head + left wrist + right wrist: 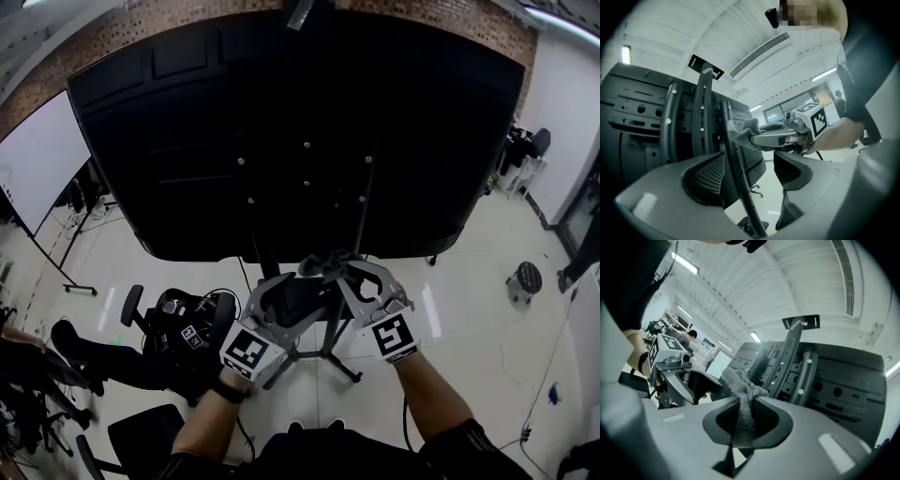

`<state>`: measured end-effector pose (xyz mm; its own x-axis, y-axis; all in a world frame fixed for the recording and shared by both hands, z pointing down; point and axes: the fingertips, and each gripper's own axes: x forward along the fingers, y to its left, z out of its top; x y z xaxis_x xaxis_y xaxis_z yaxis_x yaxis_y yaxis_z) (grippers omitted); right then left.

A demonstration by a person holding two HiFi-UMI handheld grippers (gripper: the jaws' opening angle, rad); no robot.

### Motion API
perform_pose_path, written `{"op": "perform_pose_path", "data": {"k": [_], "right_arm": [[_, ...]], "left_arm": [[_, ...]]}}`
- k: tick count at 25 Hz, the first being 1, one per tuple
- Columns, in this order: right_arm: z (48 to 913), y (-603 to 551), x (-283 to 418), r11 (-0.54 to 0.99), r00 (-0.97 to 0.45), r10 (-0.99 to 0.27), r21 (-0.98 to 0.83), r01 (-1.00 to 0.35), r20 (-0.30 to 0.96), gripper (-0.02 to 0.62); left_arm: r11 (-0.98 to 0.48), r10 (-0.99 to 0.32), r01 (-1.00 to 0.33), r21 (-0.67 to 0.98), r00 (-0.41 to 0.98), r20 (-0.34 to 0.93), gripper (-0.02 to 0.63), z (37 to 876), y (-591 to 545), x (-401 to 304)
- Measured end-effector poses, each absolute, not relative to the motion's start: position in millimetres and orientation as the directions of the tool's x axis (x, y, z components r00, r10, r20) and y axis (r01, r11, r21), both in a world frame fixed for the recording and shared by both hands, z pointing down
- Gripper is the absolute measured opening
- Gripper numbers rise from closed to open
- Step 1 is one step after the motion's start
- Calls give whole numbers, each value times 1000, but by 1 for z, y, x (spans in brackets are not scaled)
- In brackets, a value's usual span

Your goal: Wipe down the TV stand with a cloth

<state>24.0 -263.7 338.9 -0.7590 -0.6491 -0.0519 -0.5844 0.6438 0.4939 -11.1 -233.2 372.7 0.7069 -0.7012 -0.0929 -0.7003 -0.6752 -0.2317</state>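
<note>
Grey cloth (740,392) is pinched in the right gripper (745,420). Its jaws are closed onto the fabric, with a bunched tuft sticking out past the tips. In the head view the cloth (323,264) sits centre frame, just below the lower edge of the black TV back panel (300,122). It is right at the upright tubes of the TV stand (330,337). Contact with the tube looks likely but I can't confirm it.

Left gripper (750,171) has its jaws apart, nothing clamped. A thin dark bar (736,159) runs diagonally through the gap. It could be a stand strut or a cable; the view is too distorted to say.

From the left gripper view, the right gripper (761,138) comes in from the right of frame. It holds the cloth (743,127) against or just beside that bar, mid-frame. The two grippers sit close together in the lower centre of the head view, left gripper (292,289) just beside the right gripper (349,272).
</note>
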Motion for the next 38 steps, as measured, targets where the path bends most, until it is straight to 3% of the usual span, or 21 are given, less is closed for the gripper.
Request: {"op": "perform_pose_path", "data": {"k": [9,17,26,38], "right_arm": [[271,-275,41,499,-699,-711,641,-583,-81,40],[181,-304,63,437,-708,-690,694,-572,-149,40],[132,-357,73,480,-755,-645,704,-523,-121,40],[163,-379,82,550,-804,-586,682,-482,-95,40]], "left_arm": [[-713,-620,-647,-271,762,-187,352,296,-230,-24],[-715,-574,-613,-335,789,-219,353,231,-249,7],[-675,-617,-661,-328,749,-240,353,197,-292,33],[-634,-691,-716,-294,694,-202,352,226,-320,45]]}}
